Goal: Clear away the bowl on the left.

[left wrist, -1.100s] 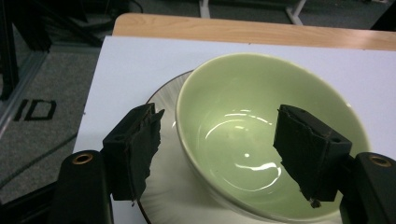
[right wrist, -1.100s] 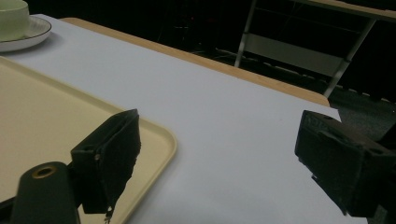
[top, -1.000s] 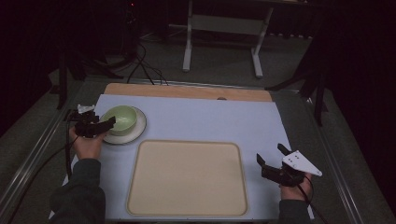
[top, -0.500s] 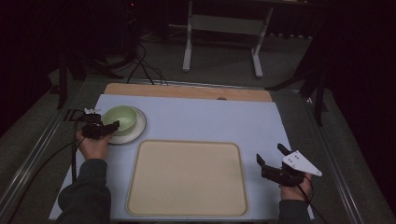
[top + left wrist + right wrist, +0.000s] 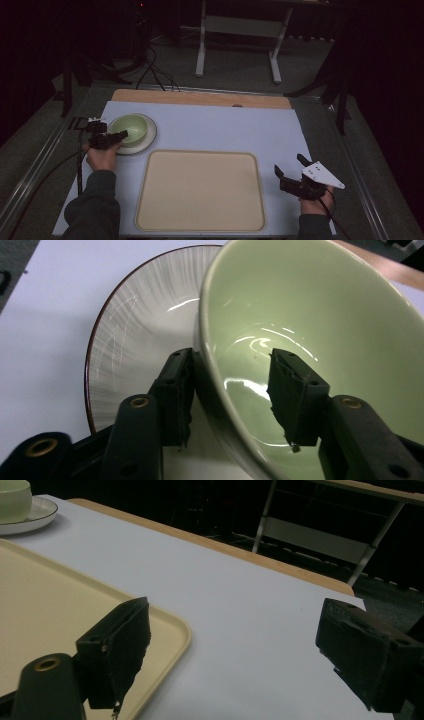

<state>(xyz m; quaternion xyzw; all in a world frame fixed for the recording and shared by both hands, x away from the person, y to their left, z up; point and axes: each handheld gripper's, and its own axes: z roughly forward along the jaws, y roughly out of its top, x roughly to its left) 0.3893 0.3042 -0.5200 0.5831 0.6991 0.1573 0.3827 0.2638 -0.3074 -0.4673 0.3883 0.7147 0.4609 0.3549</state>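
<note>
Left tool (image 5: 117, 138): at the worktop's (image 5: 225, 125) far-left corner, held in left hand (image 5: 101, 157). Jaws straddle near wall of green bowl (image 5: 320, 340), one outside, one inside. Jaws have just been closing w/ the bowl wall between them; outer pad sits against the wall, inner pad w/ a small gap to the glaze, so not yet clamped.

Green bowl: upright on white ribbed plate (image 5: 135, 345) w/ dark rim, approx. centred. Plate lies flat on the white sheet, near left edge, just beyond far-left corner of tray (image 5: 200, 192); plate rim and tray edge close, not overlapping as far as high view shows.

Tray: beige, rounded corners, bare, near-centre of worktop, reaching almost to near edge.

Right tool (image 5: 292, 170): near-right corner of worktop, in right hand (image 5: 314, 204), just right of tray. Jaws wide apart, nothing between; left jaw over tray's corner, right jaw over bare sheet. Grey three-cornered plate on top.

Wooden strip (image 5: 200, 97): along far edge of worktop.
</note>
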